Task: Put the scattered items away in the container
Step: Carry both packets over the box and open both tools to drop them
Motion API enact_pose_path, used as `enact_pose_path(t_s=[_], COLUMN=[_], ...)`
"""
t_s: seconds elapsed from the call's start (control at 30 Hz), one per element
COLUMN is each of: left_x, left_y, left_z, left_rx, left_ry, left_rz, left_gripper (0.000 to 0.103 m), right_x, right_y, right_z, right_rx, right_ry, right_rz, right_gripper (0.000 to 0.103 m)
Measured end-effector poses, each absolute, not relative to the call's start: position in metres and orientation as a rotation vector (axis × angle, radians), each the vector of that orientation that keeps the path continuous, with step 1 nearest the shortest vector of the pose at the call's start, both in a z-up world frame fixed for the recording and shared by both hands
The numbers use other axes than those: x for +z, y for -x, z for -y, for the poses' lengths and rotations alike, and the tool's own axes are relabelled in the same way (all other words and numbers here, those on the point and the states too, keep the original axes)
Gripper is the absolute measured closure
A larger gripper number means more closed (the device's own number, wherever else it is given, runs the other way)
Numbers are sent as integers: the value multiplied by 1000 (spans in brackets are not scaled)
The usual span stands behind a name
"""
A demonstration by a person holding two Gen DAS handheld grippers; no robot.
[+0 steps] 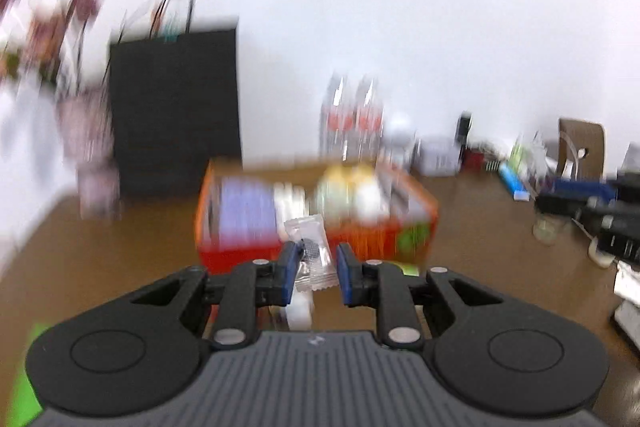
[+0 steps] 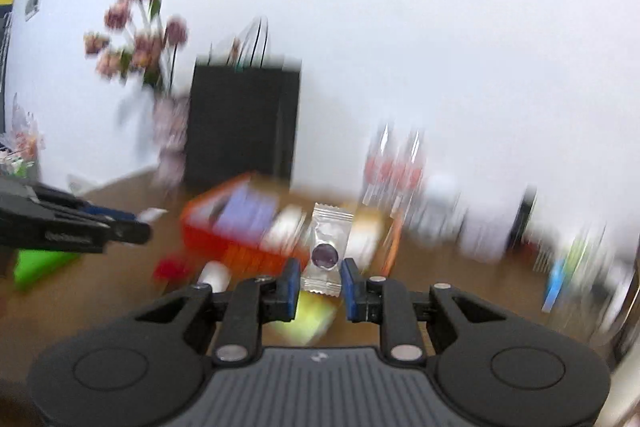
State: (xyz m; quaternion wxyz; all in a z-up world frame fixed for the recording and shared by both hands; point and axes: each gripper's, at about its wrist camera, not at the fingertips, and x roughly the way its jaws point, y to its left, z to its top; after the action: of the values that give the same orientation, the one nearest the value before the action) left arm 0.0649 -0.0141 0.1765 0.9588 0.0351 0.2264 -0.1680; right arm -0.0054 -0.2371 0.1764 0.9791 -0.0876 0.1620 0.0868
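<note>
My left gripper (image 1: 317, 267) holds a clear wrapped candy (image 1: 310, 247) between its blue pads, just in front of the orange container (image 1: 416, 231), which holds a purple box and other blurred items. My right gripper (image 2: 320, 277) holds another clear wrapped candy with a dark round sweet (image 2: 326, 247), also in front of the orange container (image 2: 208, 231). The left gripper shows at the left of the right wrist view (image 2: 132, 227). Both views are motion-blurred.
A black paper bag (image 1: 176, 107) and a vase of pink flowers (image 1: 86, 131) stand behind the container. Water bottles (image 1: 352, 119) and desk clutter (image 1: 560, 179) lie to the right. Green (image 2: 36, 263), red (image 2: 170, 269) and yellow (image 2: 304, 315) items lie on the brown table.
</note>
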Motion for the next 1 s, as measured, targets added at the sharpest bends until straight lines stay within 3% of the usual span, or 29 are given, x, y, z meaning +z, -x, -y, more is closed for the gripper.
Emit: enact_pose_path(t_s=[0.1,0.23,0.33,0.5,0.63,0.77,0.87,1.0], left_x=[223,222,174,100,87,99,109,119], left_y=[-127,-232,-300,-345,-349,-348,-343,-334], left_z=[21,47,64,65,65,60,58,53], left_rx=[-386,-429,-388,-318,-319,-279,-229,-167], left_ry=[-39,36,62,60,10,-23,-52,-63], left_rz=[-529,-737,-912,-1042,-1057,-1040,-1041,-1063], left_gripper=[81,80,81,85,49,15,0,0], right_x=[235,261,222,144,106,101,113,123], right_y=[-43,-160,-254,-328,-341,-347,-342,-331], right_z=[241,244,242,248,245,244,248,250], right_rx=[188,281,270,248,260,265,223,173], right_ry=[206,81,-3,-94,-115,-135,-134,-114], right_rz=[-319,-571,-828,-1026,-1107,-1129,-1111,-1162], right_gripper=[82,82,82,82,79,46,33,27])
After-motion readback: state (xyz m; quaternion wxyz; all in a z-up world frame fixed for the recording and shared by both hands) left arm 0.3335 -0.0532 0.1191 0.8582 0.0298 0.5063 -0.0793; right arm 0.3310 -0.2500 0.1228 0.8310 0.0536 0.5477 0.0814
